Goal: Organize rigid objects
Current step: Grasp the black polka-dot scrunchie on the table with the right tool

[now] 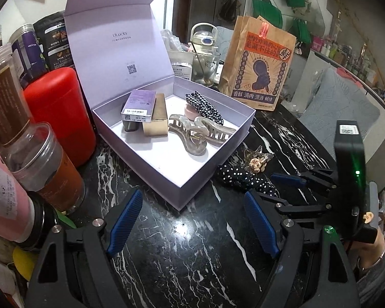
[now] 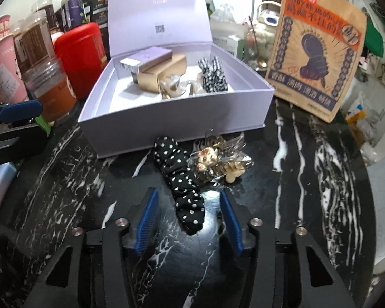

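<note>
— Marble, black with white veins and a glossy shine, is seen as the tabletop (image 1: pixel 182 251). What is laid on it?

— A lilac cardboard box (image 2: pixel 172 125) with its hinged lid stood upright. Inside are seen a small purple carton (image 1: pixel 138 106) leaning on a gold rectangular case (image 1: pixel 156 116), a translucent beige claw clip (image 1: pixel 200 131) with long teeth, a pink round piece (image 1: pixel 191 111) and a checked fabric scrunchie (image 1: pixel 205 105).

— And outside the box?

— A black scrunchie (image 2: pixel 184 187) with white dots, soft and ruffled, is laid on the tabletop just in front of the box wall. A clear clip (image 2: pixel 218 161) with a small figurine on it is touching its right side.

— How are the right gripper's (image 2: pixel 188 220) jaws held?

— They are spread, with ribbed blue pads on either side of the near end of the dotted scrunchie; neither pad is seen pressing on it.

— The left gripper (image 1: pixel 192 220)?

— Its jaws are spread wide over bare marble near the box corner, with nothing between them.

— What is stood around?

— A smooth red canister (image 1: pixel 61 113) and clear plastic jars (image 1: pixel 51 169) to the left; a printed kraft paper bag (image 2: pixel 318 59) to the right.
</note>
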`<state>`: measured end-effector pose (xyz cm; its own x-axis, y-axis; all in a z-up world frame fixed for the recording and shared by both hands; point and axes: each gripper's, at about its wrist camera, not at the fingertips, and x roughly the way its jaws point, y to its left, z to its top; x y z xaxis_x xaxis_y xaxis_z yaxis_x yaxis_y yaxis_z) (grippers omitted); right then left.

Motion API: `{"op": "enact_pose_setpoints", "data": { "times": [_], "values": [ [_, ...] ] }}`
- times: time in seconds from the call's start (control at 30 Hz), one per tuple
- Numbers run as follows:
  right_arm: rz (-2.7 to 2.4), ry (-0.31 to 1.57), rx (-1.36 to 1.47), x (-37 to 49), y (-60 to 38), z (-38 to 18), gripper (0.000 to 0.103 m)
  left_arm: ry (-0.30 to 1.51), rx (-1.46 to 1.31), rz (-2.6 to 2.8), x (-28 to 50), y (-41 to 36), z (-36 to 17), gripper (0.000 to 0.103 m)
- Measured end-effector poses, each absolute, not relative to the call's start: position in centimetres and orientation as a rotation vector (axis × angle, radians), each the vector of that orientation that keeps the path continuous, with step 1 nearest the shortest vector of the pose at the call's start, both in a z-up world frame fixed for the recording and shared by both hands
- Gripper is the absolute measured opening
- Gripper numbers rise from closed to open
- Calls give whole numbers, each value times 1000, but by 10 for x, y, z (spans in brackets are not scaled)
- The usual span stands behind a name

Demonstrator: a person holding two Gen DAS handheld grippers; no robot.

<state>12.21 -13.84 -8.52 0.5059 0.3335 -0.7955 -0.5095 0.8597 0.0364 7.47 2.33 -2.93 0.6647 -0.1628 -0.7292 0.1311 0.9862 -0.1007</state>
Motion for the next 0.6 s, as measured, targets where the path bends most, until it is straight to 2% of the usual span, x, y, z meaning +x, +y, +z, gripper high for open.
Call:
{"op": "enact_pose_setpoints", "data": {
  "times": [0.1,0.17,0.2,0.23,0.6],
  "values": [
    [525,929,-202,124,-137,-91,40,830,-38,-168,75,23,-31,82],
    [529,932,-199,124,-137,-92,31,832,-37,-169,77,22,-32,82],
    [527,927,-199,124,-138,-92,24,832,-38,-170,77,22,-33,82],
    [528,924,-200,123,-139,-92,22,834,-40,-173,78,21,-33,82],
    [482,933,-170,100,-180,-89,20,823,-42,-257,88,-6,-35,82]
  ]
}}
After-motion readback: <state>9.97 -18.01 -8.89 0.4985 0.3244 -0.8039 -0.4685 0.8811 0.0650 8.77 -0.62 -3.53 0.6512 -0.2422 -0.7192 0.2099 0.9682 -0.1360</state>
